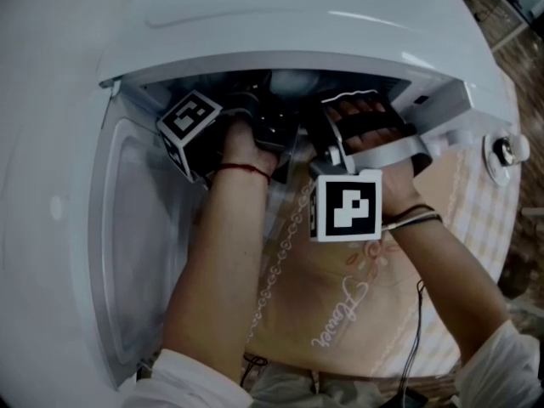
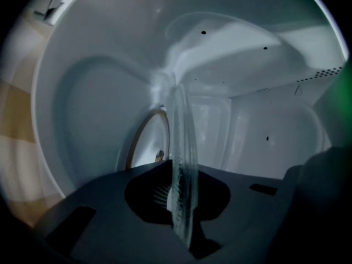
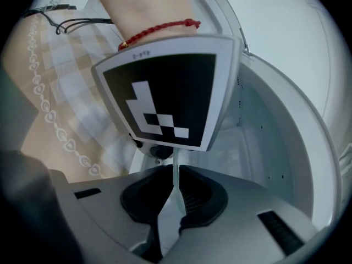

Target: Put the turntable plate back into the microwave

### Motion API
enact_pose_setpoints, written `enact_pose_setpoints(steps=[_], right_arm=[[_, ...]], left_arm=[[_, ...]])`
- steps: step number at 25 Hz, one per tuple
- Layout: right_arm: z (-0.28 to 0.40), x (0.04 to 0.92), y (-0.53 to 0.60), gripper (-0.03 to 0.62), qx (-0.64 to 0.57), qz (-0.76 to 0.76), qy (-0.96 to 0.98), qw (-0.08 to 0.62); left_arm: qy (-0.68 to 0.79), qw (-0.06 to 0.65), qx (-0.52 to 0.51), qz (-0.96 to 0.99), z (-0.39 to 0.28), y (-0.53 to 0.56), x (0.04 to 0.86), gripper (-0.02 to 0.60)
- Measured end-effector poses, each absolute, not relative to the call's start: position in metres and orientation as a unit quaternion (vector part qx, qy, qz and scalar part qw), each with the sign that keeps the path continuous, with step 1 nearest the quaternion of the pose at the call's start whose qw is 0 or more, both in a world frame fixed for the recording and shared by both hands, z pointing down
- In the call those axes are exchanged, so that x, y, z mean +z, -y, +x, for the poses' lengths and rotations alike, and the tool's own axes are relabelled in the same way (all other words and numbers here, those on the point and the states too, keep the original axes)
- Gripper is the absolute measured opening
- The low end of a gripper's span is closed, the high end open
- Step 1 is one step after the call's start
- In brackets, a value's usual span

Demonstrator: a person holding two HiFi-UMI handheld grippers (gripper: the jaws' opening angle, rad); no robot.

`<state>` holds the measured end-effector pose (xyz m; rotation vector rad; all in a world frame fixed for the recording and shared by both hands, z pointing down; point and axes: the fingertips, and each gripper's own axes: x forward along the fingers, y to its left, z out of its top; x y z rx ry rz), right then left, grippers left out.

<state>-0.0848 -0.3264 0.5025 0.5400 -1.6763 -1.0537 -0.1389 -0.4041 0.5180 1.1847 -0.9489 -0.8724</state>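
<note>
The turntable plate (image 2: 184,147) is clear glass with a ribbed, thickened rim, seen edge-on in the left gripper view and reaching into the white cavity of the microwave (image 2: 264,125). The left gripper (image 2: 182,205) is clamped on that rim. The right gripper (image 3: 175,194) pinches another stretch of the thin glass edge, just beside the left gripper's marker cube (image 3: 165,98).

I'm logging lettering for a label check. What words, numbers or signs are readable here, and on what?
"Flower", probably: cursive stitching on the tablecloth, seen sideways.
Small print on the marker cube's white border, right gripper view: too small to read.
Microwave and turntable plate: no lettering visible.
</note>
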Motion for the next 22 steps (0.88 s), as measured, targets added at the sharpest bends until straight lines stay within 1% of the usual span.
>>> enact_pose_setpoints(steps=[8,9,12,14,22], right_arm=[[-0.085,0.507,0.330,0.052,-0.414,0.221,0.706,0.530],[-0.085,0.507,0.330,0.052,-0.409,0.221,0.709,0.530],[-0.085,0.506,0.329,0.052,-0.400,0.223,0.714,0.530],[-0.085,0.506,0.328,0.052,-0.398,0.222,0.714,0.531],[-0.085,0.500,0.329,0.052,-0.383,0.229,0.722,0.529]], left_arm=[[0.425,0.638,-0.383,0.515,-0.141,0.409,0.518,0.019],[0.422,0.636,-0.389,0.517,-0.141,0.409,0.516,0.029],[0.405,0.631,-0.408,0.522,-0.141,0.407,0.511,0.118],[0.399,0.627,-0.407,0.531,-0.140,0.405,0.507,0.132],[0.388,0.613,-0.383,0.572,-0.134,0.397,0.498,0.143]])
